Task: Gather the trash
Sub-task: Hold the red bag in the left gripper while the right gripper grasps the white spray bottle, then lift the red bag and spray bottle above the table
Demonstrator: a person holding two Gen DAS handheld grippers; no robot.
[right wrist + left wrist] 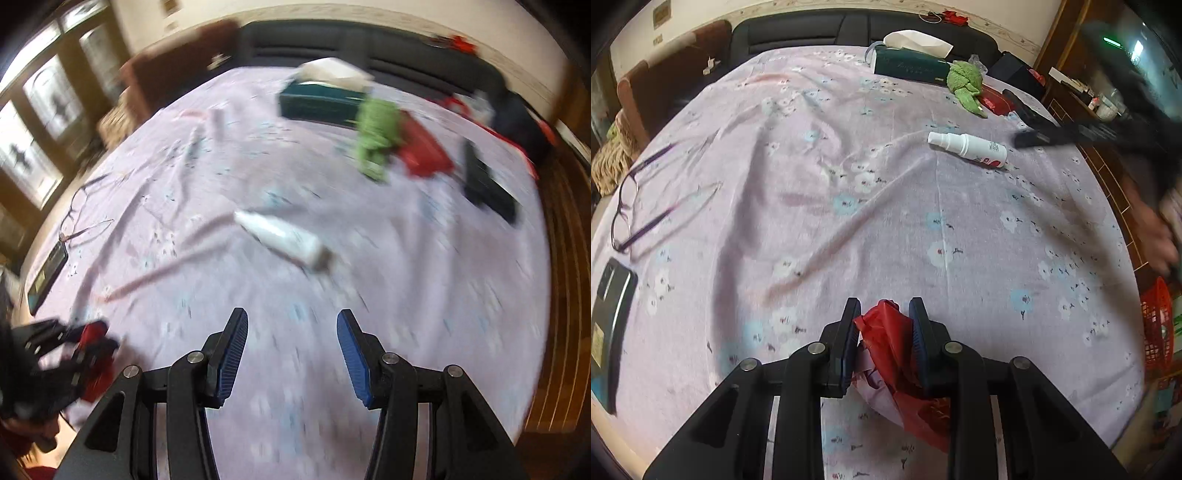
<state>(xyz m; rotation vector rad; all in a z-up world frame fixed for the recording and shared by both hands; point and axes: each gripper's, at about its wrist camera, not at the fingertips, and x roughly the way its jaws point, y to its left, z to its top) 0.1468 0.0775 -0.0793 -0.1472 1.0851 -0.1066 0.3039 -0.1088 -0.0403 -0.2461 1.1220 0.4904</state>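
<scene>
My left gripper (884, 308) is shut on a crumpled red plastic bag (886, 328), held just above the lilac flowered bedsheet (849, 184). The bag hangs down between the fingers towards the near edge. My right gripper (291, 321) is open and empty above the sheet; its view is blurred by motion. It also shows as a dark blurred shape at the right of the left wrist view (1071, 134). The left gripper with the red bag shows at the lower left of the right wrist view (85, 347). A white spray bottle (967, 146) lies on the sheet.
Glasses (628, 206) and a black phone (609, 317) lie at the left. A dark green box (908, 68), a green cloth (966, 83), a red packet (995, 99) and a black remote (484, 181) lie at the far right. A red basket (1156, 332) stands beside the bed.
</scene>
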